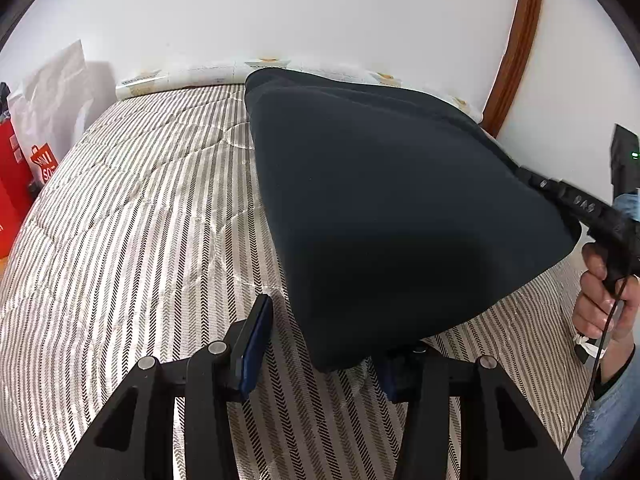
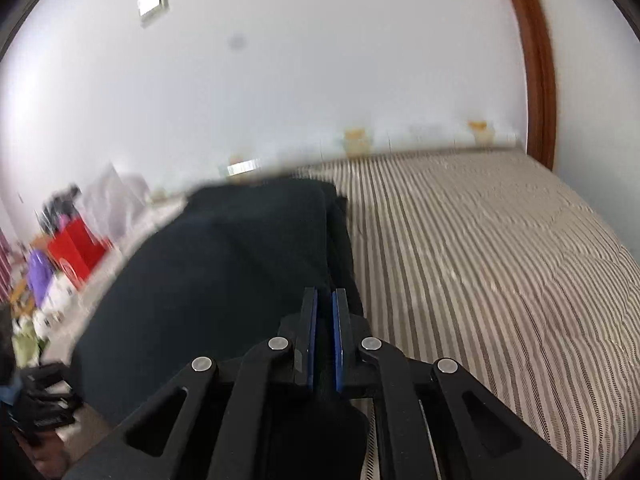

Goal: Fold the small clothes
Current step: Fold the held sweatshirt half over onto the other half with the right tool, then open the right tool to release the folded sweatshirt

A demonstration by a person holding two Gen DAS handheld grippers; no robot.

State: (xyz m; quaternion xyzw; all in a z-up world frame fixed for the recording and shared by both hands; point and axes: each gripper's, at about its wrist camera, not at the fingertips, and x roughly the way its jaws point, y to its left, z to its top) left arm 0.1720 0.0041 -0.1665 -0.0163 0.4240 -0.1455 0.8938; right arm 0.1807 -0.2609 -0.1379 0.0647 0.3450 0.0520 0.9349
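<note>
A dark navy garment [image 1: 392, 208] is held up off the striped bed [image 1: 140, 220], stretched into a sloping sheet. My left gripper [image 1: 324, 344] is open; the garment's near corner hangs over its right finger, the left finger [image 1: 256, 336] is bare. In the right wrist view my right gripper [image 2: 324, 328] is shut on the garment's edge [image 2: 224, 272], which spreads away to the left. The right gripper also shows in the left wrist view [image 1: 576, 200], clamped on the cloth's right corner.
The bed lies against a white wall [image 1: 320, 12]. Red bags [image 1: 12, 184] and white bags [image 1: 60, 84] stand at the left. A wooden door frame [image 1: 520, 40] stands at the back right. A patterned pillow [image 1: 208, 72] lies along the headboard side.
</note>
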